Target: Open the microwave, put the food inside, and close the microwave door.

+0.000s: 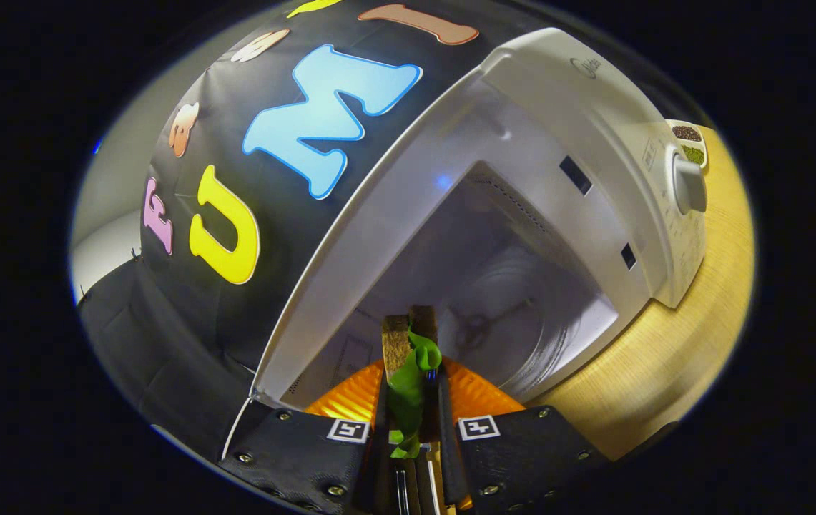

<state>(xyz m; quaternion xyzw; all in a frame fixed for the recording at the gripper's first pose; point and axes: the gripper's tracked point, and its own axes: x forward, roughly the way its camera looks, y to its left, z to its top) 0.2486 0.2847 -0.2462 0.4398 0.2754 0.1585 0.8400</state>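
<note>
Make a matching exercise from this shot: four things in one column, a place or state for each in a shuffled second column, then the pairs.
1. sandwich
2. microwave
3. knob
4. small dish

A. on the control panel
B. cavity open
C. on the wooden table beyond the microwave
D. pinched in the gripper

Pairs: 1-D, 2-B, 3-A, 4-C

not much to read here tbh. the microwave [593, 143] has a small brand logo on the top of its front panel, too small and warped to make out. tiny print around the dial [690, 184] is just a blur too. the gripper [413, 411], closed on the sandwich [409, 357], has two square black-and-white marker tags, no letters.
</note>
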